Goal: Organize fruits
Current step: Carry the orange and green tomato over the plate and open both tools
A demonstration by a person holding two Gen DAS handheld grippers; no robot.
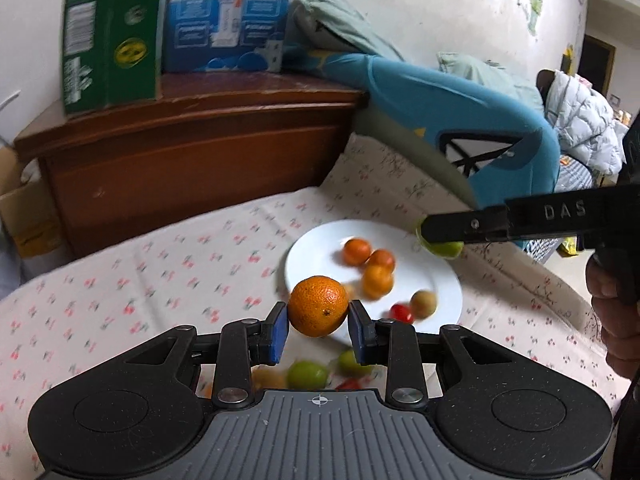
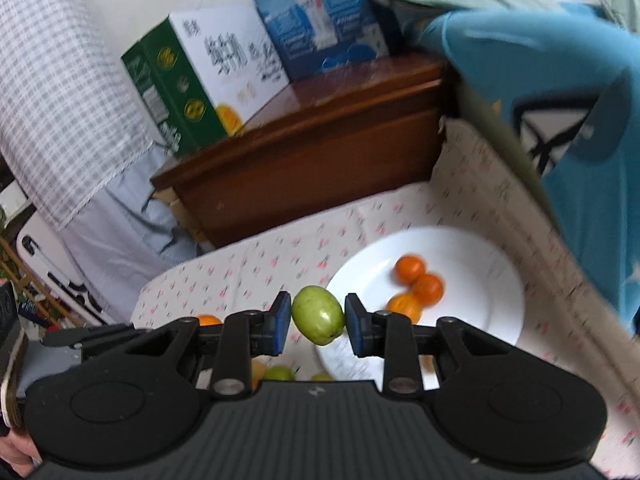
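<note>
Left gripper (image 1: 318, 328) clamps an orange (image 1: 318, 306); only the right wrist view shows the right gripper (image 2: 318, 322) squeezing a green fruit (image 2: 319, 314) whole.

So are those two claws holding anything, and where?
Yes. The left claw pinches an orange by its sides; the right claw pinches a green fruit likewise.

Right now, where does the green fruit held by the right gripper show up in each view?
Left wrist view: green fruit at mid-right, mostly hidden behind the right gripper's black fingers.
Right wrist view: green fruit at centre, clamped between the blue pads.
Shared landmark: the white plate with oranges.
</note>
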